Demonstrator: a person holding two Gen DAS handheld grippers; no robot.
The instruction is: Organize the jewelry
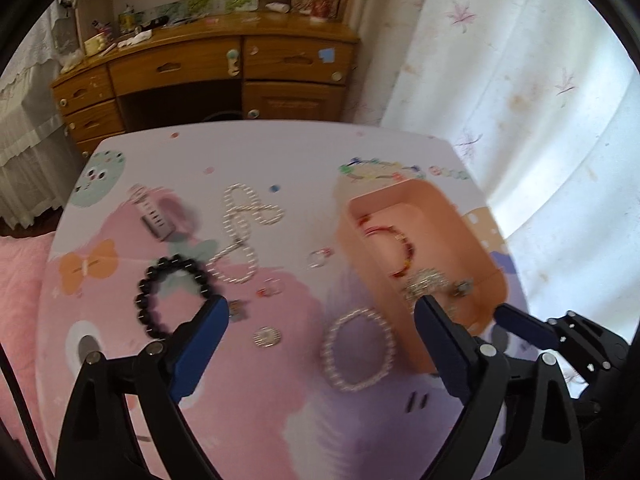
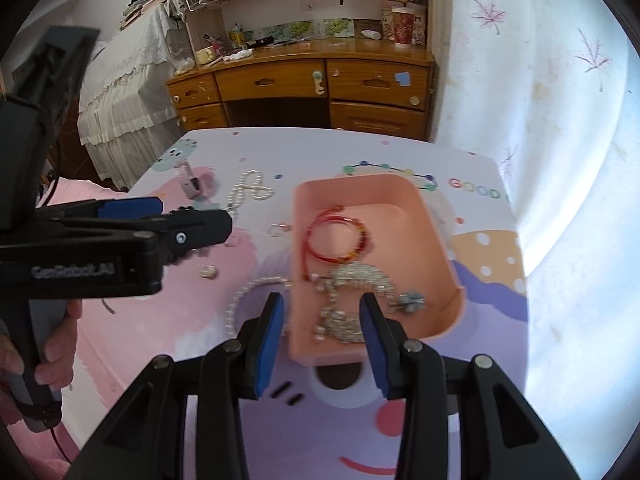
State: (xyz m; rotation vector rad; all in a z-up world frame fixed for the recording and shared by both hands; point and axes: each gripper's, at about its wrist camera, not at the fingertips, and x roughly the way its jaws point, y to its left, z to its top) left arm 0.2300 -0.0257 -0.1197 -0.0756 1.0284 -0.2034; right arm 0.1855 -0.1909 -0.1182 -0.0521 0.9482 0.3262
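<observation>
Left gripper (image 1: 320, 312) spread wide, empty, lower frame | right gripper (image 2: 322, 320) part-spread, empty, over pink tray (image 2: 440, 248) | risk: snagging pearl bracelet (image 1: 356, 350), dragging tray.

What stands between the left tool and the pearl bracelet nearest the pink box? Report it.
Nothing visible. The left tool is open, and the pearl bracelet lies on the tabletop between its fingers. The pink box sits close beside the bracelet; only its side wall rises between them.
</observation>
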